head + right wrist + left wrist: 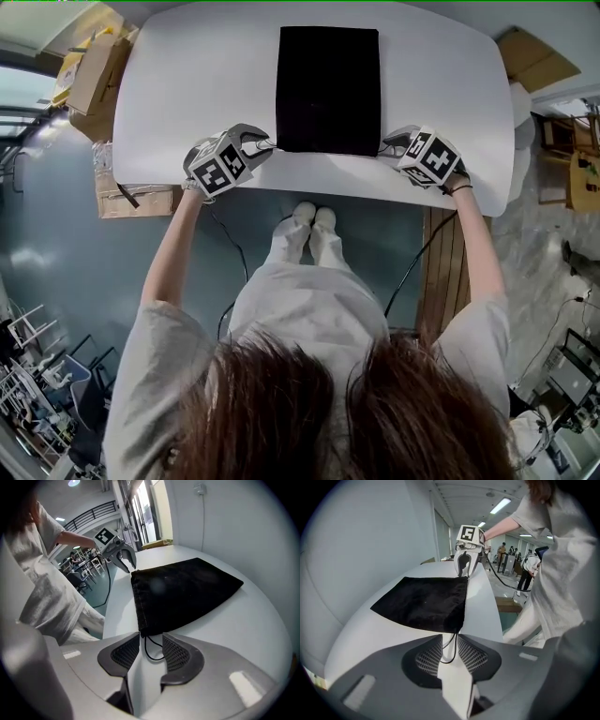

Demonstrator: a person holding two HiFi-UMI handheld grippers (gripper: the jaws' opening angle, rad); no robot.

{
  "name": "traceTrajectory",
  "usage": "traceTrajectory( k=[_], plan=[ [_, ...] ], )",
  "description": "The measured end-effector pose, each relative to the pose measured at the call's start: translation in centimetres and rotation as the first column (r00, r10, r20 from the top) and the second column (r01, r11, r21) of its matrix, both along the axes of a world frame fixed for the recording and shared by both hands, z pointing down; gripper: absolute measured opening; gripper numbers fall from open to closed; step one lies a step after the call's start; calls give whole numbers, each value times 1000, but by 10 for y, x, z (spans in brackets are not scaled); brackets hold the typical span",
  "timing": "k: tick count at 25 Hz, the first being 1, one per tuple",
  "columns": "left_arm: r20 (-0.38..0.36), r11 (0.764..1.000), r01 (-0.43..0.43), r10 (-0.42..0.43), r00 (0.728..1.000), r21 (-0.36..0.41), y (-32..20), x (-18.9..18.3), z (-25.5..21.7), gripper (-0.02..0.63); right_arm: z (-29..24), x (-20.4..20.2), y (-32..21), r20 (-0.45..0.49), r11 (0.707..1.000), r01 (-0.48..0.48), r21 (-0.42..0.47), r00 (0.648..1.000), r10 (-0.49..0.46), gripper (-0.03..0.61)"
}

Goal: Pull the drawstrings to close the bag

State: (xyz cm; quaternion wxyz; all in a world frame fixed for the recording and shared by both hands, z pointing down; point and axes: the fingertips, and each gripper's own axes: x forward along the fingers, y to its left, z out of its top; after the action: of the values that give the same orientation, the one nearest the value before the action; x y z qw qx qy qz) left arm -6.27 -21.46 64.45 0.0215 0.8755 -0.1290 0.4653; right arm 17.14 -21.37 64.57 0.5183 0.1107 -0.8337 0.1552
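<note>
Bag (pixel 328 89) flat on desk (pixel 187 94), mouth not yet cinched. Wide-open left tongs (pixel 266 145) and right tongs (pixel 388 146) at bag's near corners, drawstring loops (pixel 446 662) loose between; gripping, pulling remaining.

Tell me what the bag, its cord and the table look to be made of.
Bag: soft black fabric, possibly velvet or a suede-like cloth; matte, faintly fuzzy, lying limp and flat.
Cord: thin black string, probably a braided synthetic; it curls in a loose loop.
Table: hard, smooth white top, perhaps laminate or painted board; even soft sheen, rounded edge.
</note>
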Motion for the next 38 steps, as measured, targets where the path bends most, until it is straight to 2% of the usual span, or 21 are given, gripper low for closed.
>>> traceTrajectory(
  k=[7, 15, 21, 31, 38],
  plan=[
    [61, 997, -72, 73, 996, -16, 2, 3, 9, 107, 9, 1, 4, -86, 996, 90, 12, 992, -88, 169],
    [126, 990, -134, 138, 982, -37, 5, 1, 17, 124, 10, 2, 7, -124, 994, 107, 15, 987, -104, 167],
    [139, 989, -101, 116, 983, -105, 7, 0, 17, 107, 10, 4, 9, -160, 991, 131, 34, 979, -124, 137],
    [153, 983, -62, 89, 984, -173, 8, 1, 20, 92, 12, 3, 12, -191, 986, 164, 38, 969, -154, 107],
    [158, 980, -64, 95, 983, -190, 7, 3, 17, 94, 12, 0, 12, -185, 982, 187, 26, 966, -179, 100]
  ],
)
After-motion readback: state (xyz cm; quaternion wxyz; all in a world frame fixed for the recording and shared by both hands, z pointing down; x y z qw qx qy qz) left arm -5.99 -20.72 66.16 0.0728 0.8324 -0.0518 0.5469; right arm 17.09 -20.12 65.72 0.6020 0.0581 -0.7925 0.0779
